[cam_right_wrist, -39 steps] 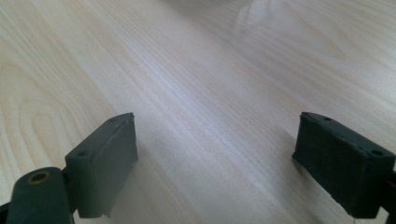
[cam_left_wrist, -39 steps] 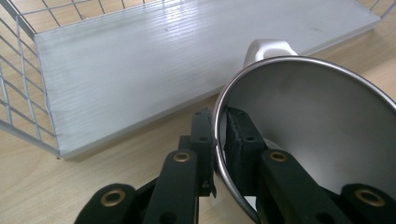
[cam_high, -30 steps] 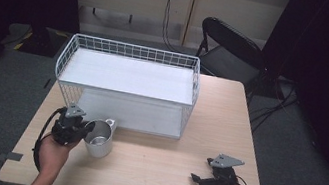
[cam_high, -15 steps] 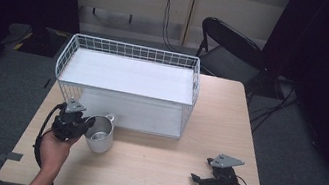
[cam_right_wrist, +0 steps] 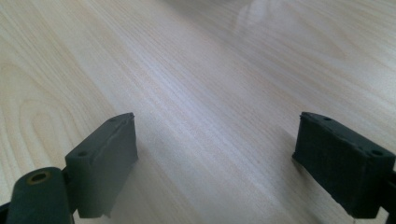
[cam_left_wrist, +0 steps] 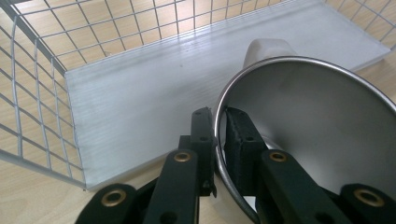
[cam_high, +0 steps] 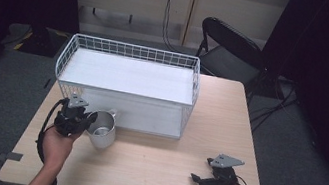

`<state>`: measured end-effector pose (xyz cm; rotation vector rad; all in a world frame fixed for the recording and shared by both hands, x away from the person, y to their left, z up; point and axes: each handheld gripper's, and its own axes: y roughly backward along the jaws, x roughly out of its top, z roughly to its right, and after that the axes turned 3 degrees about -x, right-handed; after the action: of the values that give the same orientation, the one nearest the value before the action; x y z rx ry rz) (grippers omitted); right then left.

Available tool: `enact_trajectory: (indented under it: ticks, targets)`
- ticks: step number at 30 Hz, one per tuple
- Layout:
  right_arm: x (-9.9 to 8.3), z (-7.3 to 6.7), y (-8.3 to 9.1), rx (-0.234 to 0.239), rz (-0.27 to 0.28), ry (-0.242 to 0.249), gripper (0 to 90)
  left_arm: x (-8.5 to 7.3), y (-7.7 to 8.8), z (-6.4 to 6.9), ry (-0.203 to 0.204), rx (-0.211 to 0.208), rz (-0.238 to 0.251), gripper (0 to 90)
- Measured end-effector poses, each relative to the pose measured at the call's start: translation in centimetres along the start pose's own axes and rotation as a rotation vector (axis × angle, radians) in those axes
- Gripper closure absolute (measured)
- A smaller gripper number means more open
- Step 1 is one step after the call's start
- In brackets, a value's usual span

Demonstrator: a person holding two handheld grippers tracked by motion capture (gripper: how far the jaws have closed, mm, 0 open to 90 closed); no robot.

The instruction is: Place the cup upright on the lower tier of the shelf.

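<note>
A shiny steel mug (cam_high: 102, 130) stands at the table's left, in front of the white wire basket (cam_high: 131, 52). My left gripper (cam_high: 88, 121) is shut on the mug's rim; in the left gripper view one jaw lies outside the rim and the other inside the mug (cam_left_wrist: 322, 126), with the left gripper (cam_left_wrist: 219, 135) pinching the thin metal wall. The mug's handle (cam_left_wrist: 268, 46) points toward the basket's lower shelf. My right gripper (cam_high: 195, 178) rests low near the table's front right edge; the right gripper (cam_right_wrist: 215, 158) stands open over bare wood, its jaws wide apart.
The two-level wire basket has a white shelf panel (cam_left_wrist: 154, 88) below and another (cam_high: 130, 75) on top. A black folding chair (cam_high: 230, 53) stands behind the wooden table (cam_high: 150, 166). Bare wood lies between the two grippers.
My left gripper has carried the mug a little farther from me and to the right, closer to the basket's lower opening. The right gripper has stayed put.
</note>
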<state>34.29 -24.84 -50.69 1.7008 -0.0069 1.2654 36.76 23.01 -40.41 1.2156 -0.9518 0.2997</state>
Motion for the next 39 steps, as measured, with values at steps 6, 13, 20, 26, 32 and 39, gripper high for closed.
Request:
enact_trajectory:
  ticks: [6,13,20,26,32,39]
  targets:
    - [0.0,0.0,0.0,0.0,-0.001,0.001,12.2,0.4,-0.1,-0.1,0.008,0.012,0.01,82.4]
    - [0.0,0.0,0.0,0.0,-0.001,0.001,12.1,1.0,0.0,-0.3,0.022,0.02,0.023,82.4]
    - [0.0,0.0,0.0,0.0,0.0,0.0,12.1,1.4,-0.4,-0.4,0.033,0.02,0.031,82.4]
    - [0.0,0.0,0.0,0.0,-0.001,0.001,12.1,1.5,-0.9,-0.4,0.039,0.028,0.037,82.4]
    - [0.0,0.0,0.0,0.0,-0.001,0.001,12.1,1.8,-1.5,-0.1,0.02,0.045,0.038,82.4]
    - [0.0,0.0,0.0,0.0,0.0,0.0,12.1,2.0,-2.0,0.1,0.02,0.045,0.039,82.4]
